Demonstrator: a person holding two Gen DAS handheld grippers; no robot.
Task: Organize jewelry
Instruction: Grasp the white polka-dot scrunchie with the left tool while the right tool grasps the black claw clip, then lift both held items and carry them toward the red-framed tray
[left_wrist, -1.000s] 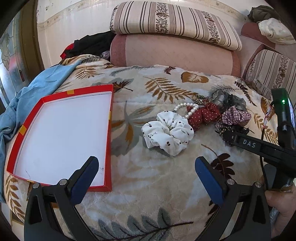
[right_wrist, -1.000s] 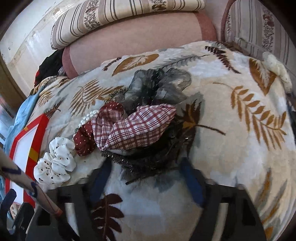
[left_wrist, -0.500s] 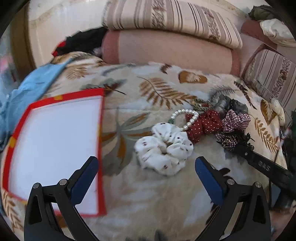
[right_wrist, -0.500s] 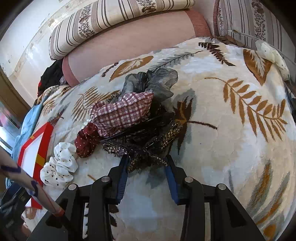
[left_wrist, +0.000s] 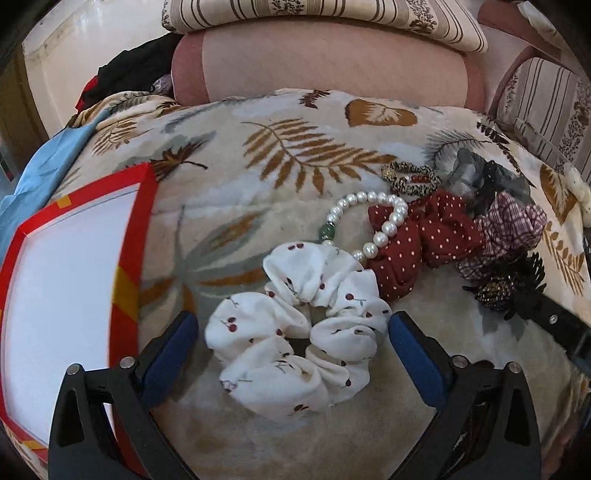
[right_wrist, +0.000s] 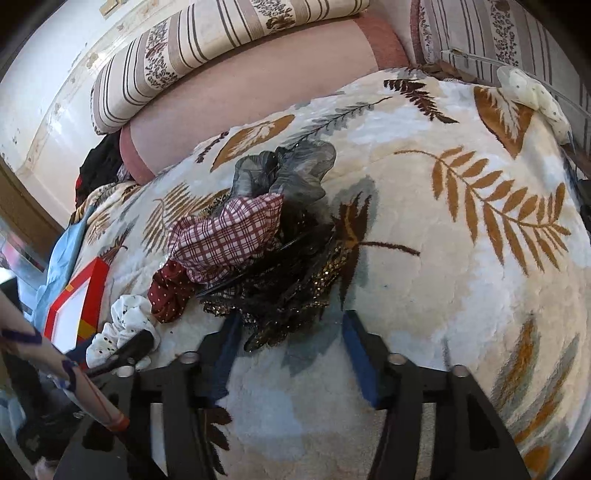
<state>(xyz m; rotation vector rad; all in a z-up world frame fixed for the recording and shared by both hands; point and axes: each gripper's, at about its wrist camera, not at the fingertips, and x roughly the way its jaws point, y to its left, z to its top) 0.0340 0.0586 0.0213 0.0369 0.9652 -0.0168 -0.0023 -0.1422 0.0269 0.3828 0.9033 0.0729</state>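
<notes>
While the 2 grippers are held low over the leaf-print blanket (left_wrist: 295, 122), the scene is laid out thus:

Left gripper (left_wrist: 293, 328): its jaws are spread wide and have just been closing a little; the white cherry-print scrunchie (left_wrist: 295, 332) is seen between the blue pads, with no pad pressed on it.

Right gripper (right_wrist: 291, 332): its jaws are parted and have just been opening; the near edge of the black sequinned hair piece (right_wrist: 288, 291) is seen between the pads, and no grip on it is shown.

Pearl bracelet (left_wrist: 373, 221): it is laid partly on the red dotted scrunchie (left_wrist: 424, 240), with its near end touching the white one.

Other pieces: a plaid scrunchie (left_wrist: 509, 225), a grey sheer scrunchie (left_wrist: 476, 173) and a leopard-print scrunchie (left_wrist: 410, 179) are piled close together to the right of the pearls.

Red box lid (left_wrist: 129, 258): it is set on the blanket left of the white scrunchie, apart from it, with its white inside turned up.

Background: a pink bolster (left_wrist: 332, 62) is seen beyond the blanket.

Sleeve (right_wrist: 55, 365): a patterned sleeve is seen at the left edge of the right wrist view.
</notes>
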